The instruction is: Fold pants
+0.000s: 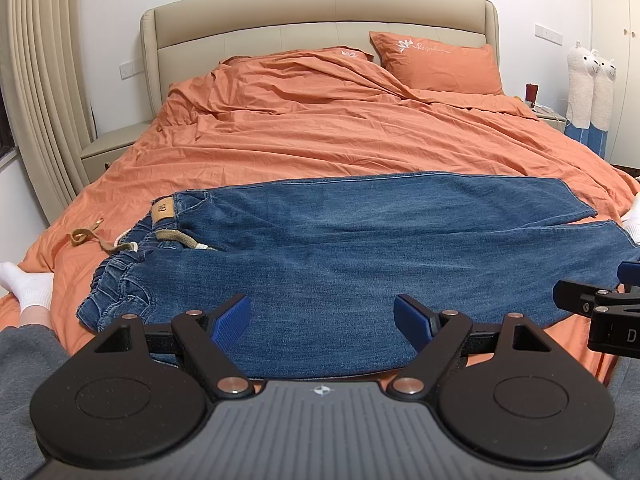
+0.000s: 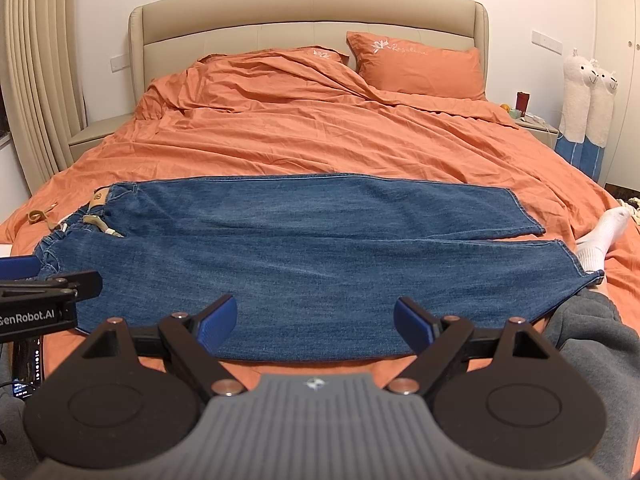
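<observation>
The blue jeans (image 1: 340, 248) lie flat across the orange duvet (image 1: 320, 132) on the bed, waistband to the left. Left tongs (image 1: 322, 322) and right tongs (image 2: 316, 320) hover above them, jaws apart, empty.

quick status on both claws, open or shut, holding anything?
Left claw: open, empty, hovering over the blue denim jeans laid flat on the orange bedspread.
Right claw: open, empty, over the same jeans.

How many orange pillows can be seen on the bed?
2. One pillow leans on the headboard at the right, in full view. The second pillow lies to its left, mostly covered by the duvet. More may be hidden beneath it.
</observation>
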A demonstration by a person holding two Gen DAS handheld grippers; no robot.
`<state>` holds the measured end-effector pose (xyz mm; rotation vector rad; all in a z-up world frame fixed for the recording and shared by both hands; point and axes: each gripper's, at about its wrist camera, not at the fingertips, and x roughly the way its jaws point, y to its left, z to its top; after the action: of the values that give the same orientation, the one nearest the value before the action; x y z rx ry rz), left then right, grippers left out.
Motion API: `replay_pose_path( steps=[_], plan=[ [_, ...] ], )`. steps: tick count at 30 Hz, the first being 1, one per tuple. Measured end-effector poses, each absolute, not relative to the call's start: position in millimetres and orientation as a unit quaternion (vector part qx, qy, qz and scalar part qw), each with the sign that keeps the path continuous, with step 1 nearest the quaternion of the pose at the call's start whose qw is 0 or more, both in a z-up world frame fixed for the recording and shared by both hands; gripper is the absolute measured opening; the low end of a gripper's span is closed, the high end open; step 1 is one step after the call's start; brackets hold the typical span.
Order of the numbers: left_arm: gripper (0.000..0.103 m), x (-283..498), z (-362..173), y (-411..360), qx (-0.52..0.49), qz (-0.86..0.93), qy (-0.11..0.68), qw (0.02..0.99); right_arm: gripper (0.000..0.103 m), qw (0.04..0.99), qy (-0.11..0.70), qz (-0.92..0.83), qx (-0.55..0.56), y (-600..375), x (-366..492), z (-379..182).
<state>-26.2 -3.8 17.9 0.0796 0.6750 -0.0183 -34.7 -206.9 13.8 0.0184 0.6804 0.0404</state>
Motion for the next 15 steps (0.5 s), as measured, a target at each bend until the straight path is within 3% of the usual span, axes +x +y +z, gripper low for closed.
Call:
replay_pose_path(
  steps=[15],
  plan=[
    [0.095, -28.5, 15.6, -6.6, 0.038, -0.018, 0.334, 0.942, 0.082, 0.941, 0.336, 0.024, 0.009, -203.9, -34.4, 12.0]
  ],
)
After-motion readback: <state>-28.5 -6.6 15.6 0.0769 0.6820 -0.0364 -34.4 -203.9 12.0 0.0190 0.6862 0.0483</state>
